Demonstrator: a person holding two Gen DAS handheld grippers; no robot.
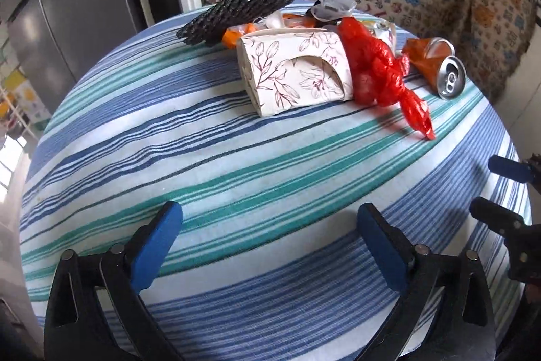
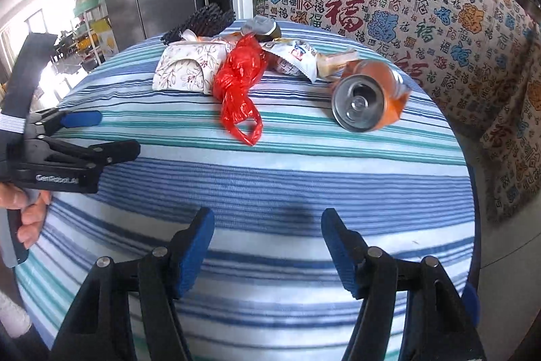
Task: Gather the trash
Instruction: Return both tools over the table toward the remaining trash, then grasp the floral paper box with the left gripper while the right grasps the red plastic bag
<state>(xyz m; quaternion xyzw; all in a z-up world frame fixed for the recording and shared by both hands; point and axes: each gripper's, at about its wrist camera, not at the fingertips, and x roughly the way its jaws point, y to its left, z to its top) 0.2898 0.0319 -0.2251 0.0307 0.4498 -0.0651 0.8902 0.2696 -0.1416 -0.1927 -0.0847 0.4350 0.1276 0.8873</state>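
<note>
- the left claw [image 1: 270,215] is hanging over the near part of the striped table [image 1: 236,158], its blue pads spread wide with nothing between them.
- the right claw [image 2: 267,222] is also standing wide open and empty, pointing toward the crushed orange can [image 2: 368,97], which is lying on its side with the opened top facing the camera.
- the trash is sitting in a loose cluster at the far side of the table: a red plastic bag [image 2: 240,80], a flowered paper box [image 1: 294,70], a white snack wrapper [image 2: 297,56] and a black ridged piece [image 1: 236,9] behind them.
- judging by the aim, the can is looking like the right claw's nearest pick; closing across its dented middle, not the round rim, is likely giving a steadier hold.
- the can may be rolling if nudged from one side, so both pads should be meeting it together.
- the red bag is soft and knotted; pinching the knot is probably working best for the left claw.
- no bin is showing in either view.
</note>
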